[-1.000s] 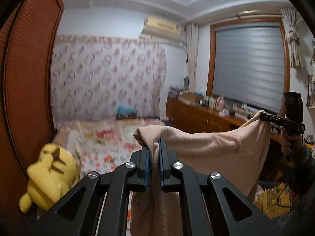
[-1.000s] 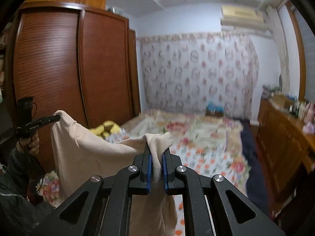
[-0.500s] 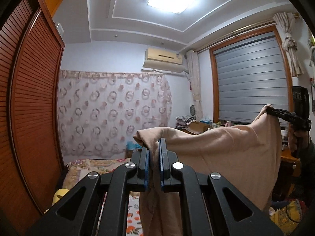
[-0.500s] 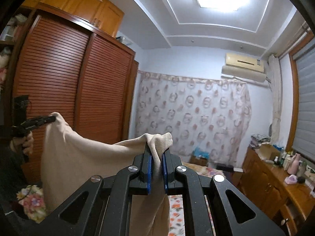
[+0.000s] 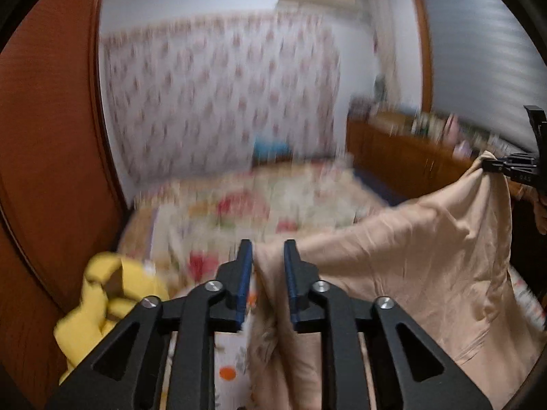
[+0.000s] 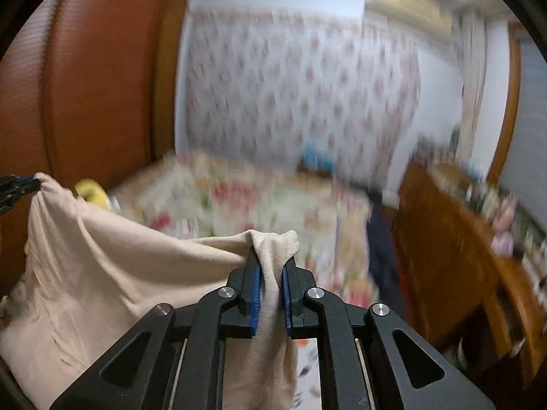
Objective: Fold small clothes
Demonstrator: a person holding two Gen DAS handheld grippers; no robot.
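Two grippers share one cloth (image 5: 420,266), a peach, thin, soft garment slung in the air between them above the bed (image 5: 273,201). The right gripper (image 6: 271,270) is clamped on a bunched corner, fabric squeezed between its blue pads (image 6: 255,294) and spilling over the tips. The left gripper (image 5: 268,263) has its jaws parted: cloth lies in the gap and drapes past the right-hand finger, but the pads do not look to be pressing it, so that corner seems loose or on the point of slipping free. The cloth looks light and limp; it sags in a deep curve, creases easily and will not hold any shape of its own, so it likely needs two top corners or hem ends pinched well in from the edge to keep it spread. Thin weave in a wide-open jaw could slide out, I judge. Both views are blurred. Around it: a yellow plush (image 5: 106,294) at the near left edge of the bed, a brown wardrobe (image 6: 85,78) on the left, a patterned curtain (image 6: 297,85) behind, a cluttered dresser (image 6: 478,239) on the right. Nothing stands between the cloth and the bed; the plush sits close enough to catch a hanging end.
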